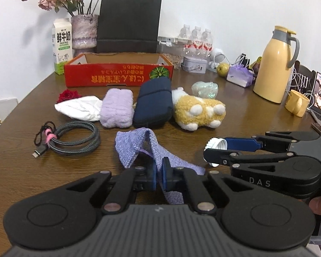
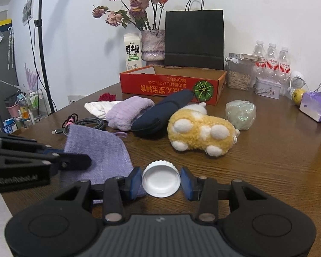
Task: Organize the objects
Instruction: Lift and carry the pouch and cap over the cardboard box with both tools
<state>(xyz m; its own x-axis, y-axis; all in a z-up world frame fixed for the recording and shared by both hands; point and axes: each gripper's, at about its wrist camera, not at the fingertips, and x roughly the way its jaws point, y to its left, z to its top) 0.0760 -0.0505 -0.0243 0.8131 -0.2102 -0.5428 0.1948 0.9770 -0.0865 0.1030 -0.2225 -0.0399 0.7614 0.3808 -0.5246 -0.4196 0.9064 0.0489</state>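
Early stage judged: pouch (image 1: 139, 147) pinched and lifted off table (image 1: 256, 115) by left gripper (image 1: 159, 175), white cap (image 2: 161, 178) clamped in right gripper (image 2: 161, 181), red box (image 1: 117, 72) seemingly empty, plush (image 1: 200, 111), cable (image 1: 75, 138) and the rest unsorted.

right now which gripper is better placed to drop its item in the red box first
Probably the left: its gripper pinches the purple cloth roughly in line with the red box. The right gripper, holding the white cap, sits off to the side.
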